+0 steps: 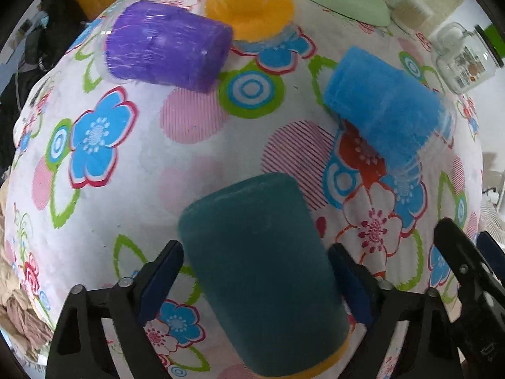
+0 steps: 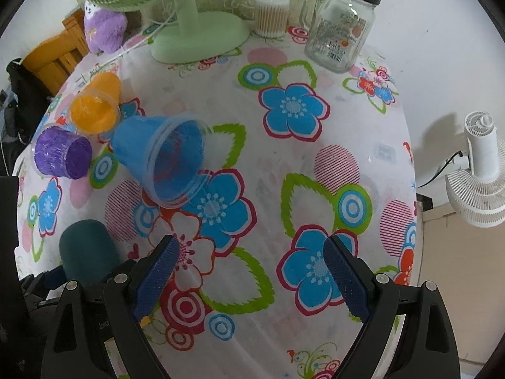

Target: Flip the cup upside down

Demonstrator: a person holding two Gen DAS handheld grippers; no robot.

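A dark teal cup (image 1: pixel 262 271) stands upside down, base up, between the fingers of my left gripper (image 1: pixel 254 281). The jaws are open on either side of it and do not press it. It also shows at the lower left of the right wrist view (image 2: pixel 86 252). A blue cup (image 1: pixel 385 107) lies on its side, mouth toward my right gripper (image 2: pixel 170 161). A purple cup (image 1: pixel 164 50) lies on its side at the back left, and an orange cup (image 1: pixel 252 6) lies behind it. My right gripper (image 2: pixel 249 274) is open and empty above the flowered tablecloth (image 2: pixel 315 189).
A green desk fan (image 2: pixel 195 34), a glass jar (image 2: pixel 344 31), a tub of cotton swabs (image 2: pixel 271 15) and a purple plush toy (image 2: pixel 104 28) stand at the back of the table. A white fan (image 2: pixel 479 170) stands beyond the right table edge.
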